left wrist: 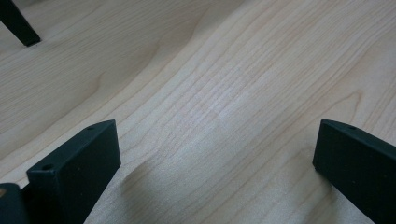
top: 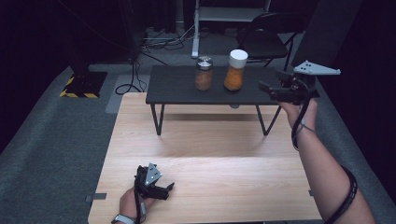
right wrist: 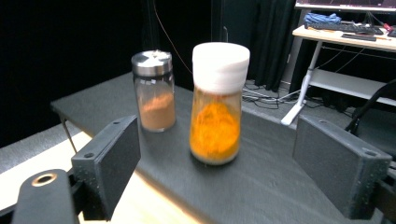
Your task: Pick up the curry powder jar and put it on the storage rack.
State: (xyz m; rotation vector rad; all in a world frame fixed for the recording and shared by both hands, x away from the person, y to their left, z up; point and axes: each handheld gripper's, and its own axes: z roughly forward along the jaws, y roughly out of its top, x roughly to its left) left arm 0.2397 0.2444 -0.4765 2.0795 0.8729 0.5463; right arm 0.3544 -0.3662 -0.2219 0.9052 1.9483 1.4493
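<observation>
Two jars stand on a low black shelf (top: pixel 177 86) at the far side of the wooden table (top: pixel 210 186). One holds orange powder under a white cap (top: pixel 236 70), the other brown powder under a metal lid (top: pixel 203 73). My right gripper (top: pixel 267 88) hovers at the shelf's right end, jaws open and aimed left at the jars. In the right gripper view the white-capped jar (right wrist: pixel 218 105) stands ahead between the open jaws, untouched, with the metal-lidded jar (right wrist: pixel 155 91) behind it to the left. My left gripper (top: pixel 168 188) rests low at the table's near left, open over bare wood (left wrist: pixel 233 70).
One black shelf leg (left wrist: pixel 18 23) shows at the top left of the left gripper view. Behind the table are a black chair (top: pixel 266 32), a white desk leg (top: pixel 196 28), floor cables (top: pixel 135 79) and a yellow-striped stand base (top: pixel 84 84).
</observation>
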